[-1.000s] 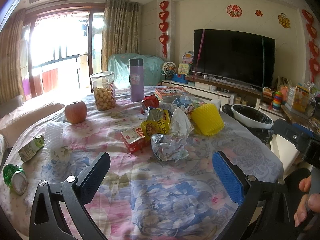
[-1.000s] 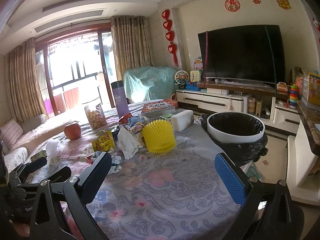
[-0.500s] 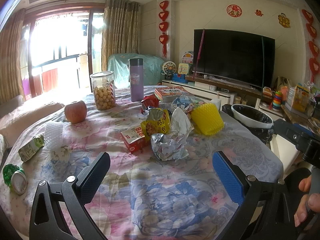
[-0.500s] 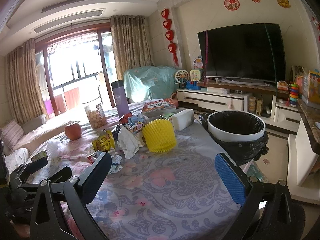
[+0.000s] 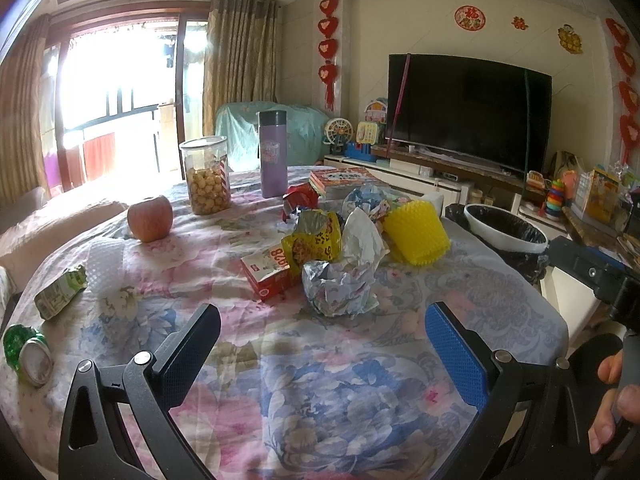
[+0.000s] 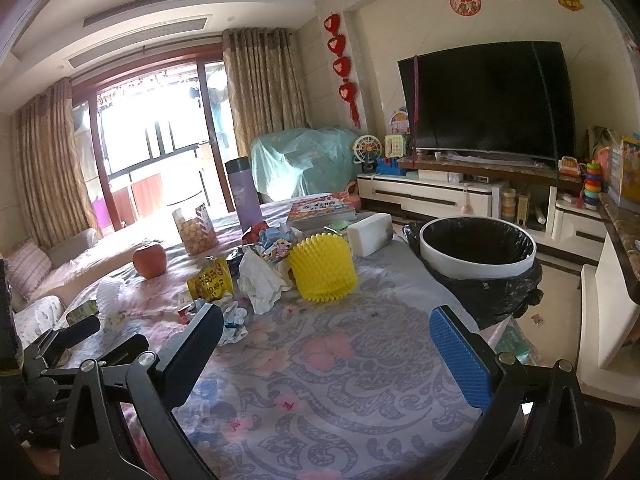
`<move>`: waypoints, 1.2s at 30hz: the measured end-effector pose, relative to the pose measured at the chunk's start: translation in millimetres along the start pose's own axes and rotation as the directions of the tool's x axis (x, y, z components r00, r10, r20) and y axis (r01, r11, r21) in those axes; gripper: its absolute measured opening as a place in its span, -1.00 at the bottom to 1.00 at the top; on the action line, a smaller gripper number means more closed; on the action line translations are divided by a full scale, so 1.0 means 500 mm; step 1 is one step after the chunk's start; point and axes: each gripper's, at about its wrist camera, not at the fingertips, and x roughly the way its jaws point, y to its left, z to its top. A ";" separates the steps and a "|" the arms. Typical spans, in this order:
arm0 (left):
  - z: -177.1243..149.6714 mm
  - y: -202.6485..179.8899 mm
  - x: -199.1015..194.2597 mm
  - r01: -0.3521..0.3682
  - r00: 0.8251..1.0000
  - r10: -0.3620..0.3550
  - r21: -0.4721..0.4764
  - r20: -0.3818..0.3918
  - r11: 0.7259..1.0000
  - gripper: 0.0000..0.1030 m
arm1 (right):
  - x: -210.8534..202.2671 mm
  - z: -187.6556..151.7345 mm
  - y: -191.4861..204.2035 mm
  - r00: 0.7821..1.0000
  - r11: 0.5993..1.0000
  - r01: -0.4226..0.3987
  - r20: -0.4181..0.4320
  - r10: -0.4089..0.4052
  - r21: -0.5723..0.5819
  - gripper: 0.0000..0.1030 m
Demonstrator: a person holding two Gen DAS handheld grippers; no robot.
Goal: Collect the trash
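The bench (image 5: 320, 380) is round and covered with a flowered cloth. Just beside its right edge stands the trash bin (image 6: 478, 250), white-rimmed with a black bag inside. On the far side of the bench are a purple bottle (image 5: 273, 154), a jar of snacks (image 5: 206, 176) and an apple (image 5: 151, 218).

The trash lies in a heap near the middle of the bench: a yellow spiky cup (image 5: 416, 234) on its side, a white tissue (image 5: 362, 236), a crumpled foil wrapper (image 5: 338, 286), a yellow snack bag (image 5: 314, 240) and a red box (image 5: 269, 270), all touching or overlapping. Well apart, at the left edge, lie a green carton (image 5: 60, 292) and a green can (image 5: 26, 352).

The left claw (image 5: 320, 344) hovers over the near part of the bench, released, with nothing between its fingers. The right claw (image 6: 326, 344) is also spread wide and carries nothing; it is near the bin side.
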 end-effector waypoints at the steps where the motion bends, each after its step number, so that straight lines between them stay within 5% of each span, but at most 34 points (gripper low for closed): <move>1: 0.000 0.001 0.003 0.001 1.000 -0.001 -0.002 -0.005 1.000 0.99 | 0.002 0.000 -0.002 1.000 1.000 -0.001 -0.003 0.001 0.003 1.00; 15: 0.022 0.012 0.113 0.003 0.990 -0.007 -0.030 -0.141 1.000 0.99 | 0.094 0.013 -0.040 0.993 0.998 -0.056 -0.099 0.059 0.032 0.99; 26: 0.062 0.013 0.232 -0.003 0.973 -0.011 -0.061 -0.229 0.998 0.97 | 0.246 0.025 -0.060 0.955 0.993 -0.107 -0.270 0.119 0.058 0.94; 36: 0.067 0.016 0.281 0.020 0.961 -0.047 -0.099 -0.272 0.995 0.85 | 0.346 0.044 -0.064 0.926 0.987 -0.148 -0.340 0.163 0.070 0.75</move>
